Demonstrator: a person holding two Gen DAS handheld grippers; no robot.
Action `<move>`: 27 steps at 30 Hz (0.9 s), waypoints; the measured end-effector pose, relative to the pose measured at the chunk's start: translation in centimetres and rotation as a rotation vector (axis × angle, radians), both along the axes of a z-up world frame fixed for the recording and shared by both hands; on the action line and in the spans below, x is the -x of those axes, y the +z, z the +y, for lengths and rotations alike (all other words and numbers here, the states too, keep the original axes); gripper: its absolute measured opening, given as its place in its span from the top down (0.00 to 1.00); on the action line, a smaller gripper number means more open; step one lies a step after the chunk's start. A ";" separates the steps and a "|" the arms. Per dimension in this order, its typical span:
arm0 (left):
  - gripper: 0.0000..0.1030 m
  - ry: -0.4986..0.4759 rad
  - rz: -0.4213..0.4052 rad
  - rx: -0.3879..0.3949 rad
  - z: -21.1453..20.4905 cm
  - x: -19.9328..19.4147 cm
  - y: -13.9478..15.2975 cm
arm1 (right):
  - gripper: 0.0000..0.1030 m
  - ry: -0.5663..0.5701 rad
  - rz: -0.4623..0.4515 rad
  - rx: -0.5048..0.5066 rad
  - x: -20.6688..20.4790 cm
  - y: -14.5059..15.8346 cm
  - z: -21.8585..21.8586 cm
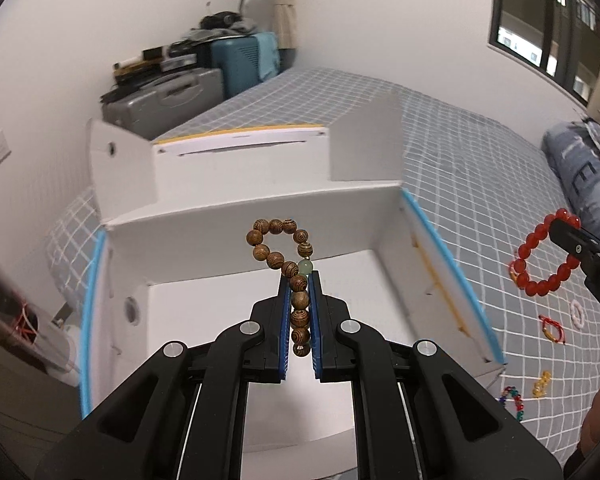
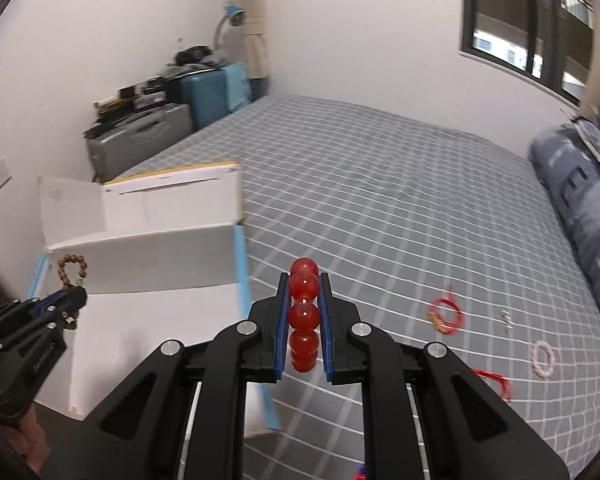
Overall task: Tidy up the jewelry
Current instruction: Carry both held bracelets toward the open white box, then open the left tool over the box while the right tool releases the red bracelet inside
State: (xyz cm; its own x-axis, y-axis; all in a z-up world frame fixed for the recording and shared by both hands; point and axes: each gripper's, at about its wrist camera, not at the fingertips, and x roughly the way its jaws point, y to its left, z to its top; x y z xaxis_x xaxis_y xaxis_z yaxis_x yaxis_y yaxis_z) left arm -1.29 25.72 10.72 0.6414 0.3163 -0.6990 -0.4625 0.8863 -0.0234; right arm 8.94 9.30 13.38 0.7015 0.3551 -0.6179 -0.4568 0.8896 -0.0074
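My left gripper point(image 1: 299, 280) is shut on a brown wooden bead bracelet point(image 1: 281, 240) and holds it above the open white box point(image 1: 384, 220); this gripper also shows in the right wrist view point(image 2: 76, 294) with the bracelet point(image 2: 73, 268). My right gripper point(image 2: 304, 280) is shut on a red bead bracelet point(image 2: 304, 312) above the grey checked bed point(image 2: 380, 200), right of the box point(image 2: 160, 248). In the left wrist view the red bracelet point(image 1: 540, 260) hangs from the right gripper's fingers point(image 1: 568, 236).
Loose jewelry lies on the bed: a red cord bracelet point(image 2: 446, 314), a pink-white bracelet point(image 2: 543, 354), another red cord point(image 2: 496, 380), a yellow charm point(image 1: 542, 384) and a multicolour bead bracelet point(image 1: 514, 398). A folded blue blanket point(image 2: 580, 208) lies at right. Suitcases point(image 2: 140, 136) stand beyond the bed.
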 end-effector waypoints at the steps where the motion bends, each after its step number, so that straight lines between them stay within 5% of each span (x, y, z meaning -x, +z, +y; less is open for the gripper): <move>1: 0.92 0.009 0.001 0.002 0.4 0.2 0.0 | 0.88 0.014 0.001 -0.002 0.2 0.0 0.7; 13: 0.92 0.075 0.080 0.049 3.9 0.9 -3.0 | 0.88 0.188 0.084 0.015 1.4 -2.9 8.4; 27: 0.92 0.080 0.193 0.131 5.5 -0.3 -6.9 | 0.88 0.187 0.218 0.111 -0.5 -8.5 11.6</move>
State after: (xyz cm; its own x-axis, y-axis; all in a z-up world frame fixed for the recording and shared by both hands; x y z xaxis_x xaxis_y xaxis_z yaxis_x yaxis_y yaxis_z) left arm -0.96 31.19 3.81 0.4688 0.2591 -0.8444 -0.5378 0.8421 -0.0402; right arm 9.41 20.87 4.91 0.4768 0.3876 -0.7890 -0.6143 0.7889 0.0163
